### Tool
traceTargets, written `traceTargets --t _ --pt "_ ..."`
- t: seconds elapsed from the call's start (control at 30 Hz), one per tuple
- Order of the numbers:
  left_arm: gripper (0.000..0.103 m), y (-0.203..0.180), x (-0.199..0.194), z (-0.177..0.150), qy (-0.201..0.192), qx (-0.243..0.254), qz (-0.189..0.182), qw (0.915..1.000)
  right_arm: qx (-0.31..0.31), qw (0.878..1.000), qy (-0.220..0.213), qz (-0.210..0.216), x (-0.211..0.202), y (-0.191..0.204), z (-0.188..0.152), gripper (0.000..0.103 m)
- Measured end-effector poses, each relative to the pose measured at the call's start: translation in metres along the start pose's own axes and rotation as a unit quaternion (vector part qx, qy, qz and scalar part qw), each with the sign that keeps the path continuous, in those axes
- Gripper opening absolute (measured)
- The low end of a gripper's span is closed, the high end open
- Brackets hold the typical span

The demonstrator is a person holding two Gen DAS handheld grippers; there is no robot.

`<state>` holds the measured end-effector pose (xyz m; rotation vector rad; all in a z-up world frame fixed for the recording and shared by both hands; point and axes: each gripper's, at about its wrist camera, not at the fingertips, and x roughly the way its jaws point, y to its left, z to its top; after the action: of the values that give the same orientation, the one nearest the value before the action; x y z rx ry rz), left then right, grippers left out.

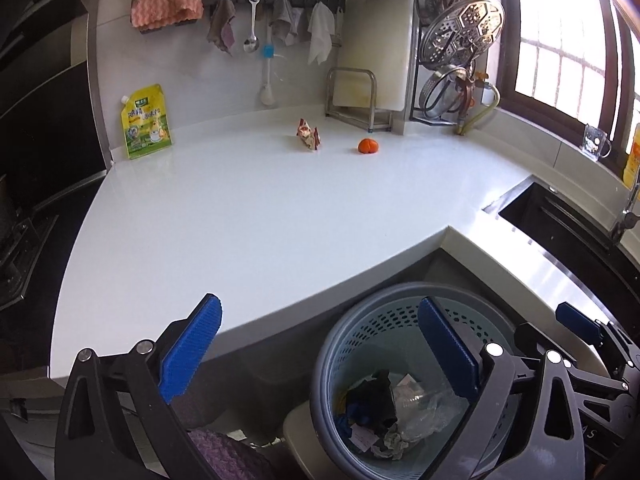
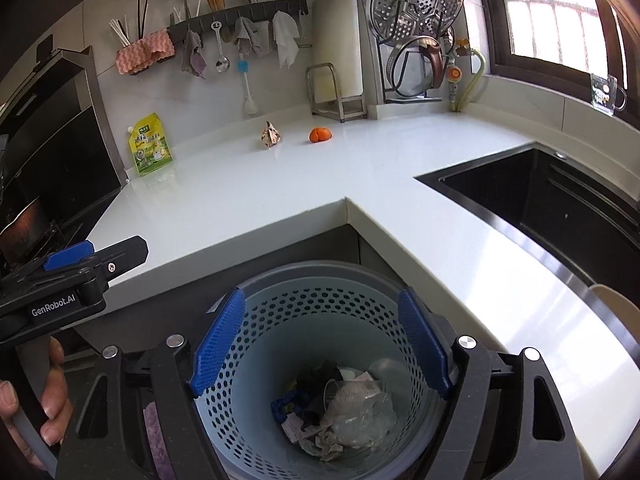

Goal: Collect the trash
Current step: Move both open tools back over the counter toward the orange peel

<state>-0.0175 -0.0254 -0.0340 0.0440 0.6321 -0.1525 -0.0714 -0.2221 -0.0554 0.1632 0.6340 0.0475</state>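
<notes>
A: From the left wrist view, what was left to collect?

B: A crumpled wrapper (image 1: 308, 139) stood on the white bench (image 1: 240, 216), near the back wall, with an orange peel (image 1: 368, 146) just beside it to the right. The left gripper (image 1: 320, 356) had its fingers spread wide with nothing between them, hanging over the bench edge and the waste basket (image 1: 360, 332) below.

A: How would the wrapper have handled?

B: Light and crinkly, I judged; it would crush under the pads, so a pinch across its upright peak looked safest. The peel seemed soft, slightly slick and domed, best taken across its middle.

A: And the right wrist view?

B: The right gripper (image 2: 320, 344) was directly above the basket (image 2: 280, 300), fingers also wide and empty. Inside lay clear plastic, paper scraps and dark bits (image 2: 340, 404). The wrapper (image 2: 272, 134) and peel (image 2: 320, 135) sat well apart from it, far across the bench (image 2: 280, 184). A hand (image 2: 36, 396) held the other gripper's handle at left.
</notes>
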Motion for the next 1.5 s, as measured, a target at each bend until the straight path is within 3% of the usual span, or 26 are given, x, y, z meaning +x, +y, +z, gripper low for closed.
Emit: traceTargets --t 0.4,1.1,1.5 --pt "0.097 0.031 0.038 0.055 -0.021 -0.011 0.019 0.9995 -0.010 0.999 -0.024 0.018 0.039 0.003 0.067 0.081" --pt "0.097 0.066 0.189 0.167 0.020 -0.033 0.029 0.9988 -0.021 0.998 0.044 0.030 0.215 -0.004 0.197 0.081" --pt "0.097 0.068 0.259 0.199 0.050 -0.040 0.038 0.9972 -0.023 0.995 0.094 0.030 0.308 -0.005 0.236 0.081"
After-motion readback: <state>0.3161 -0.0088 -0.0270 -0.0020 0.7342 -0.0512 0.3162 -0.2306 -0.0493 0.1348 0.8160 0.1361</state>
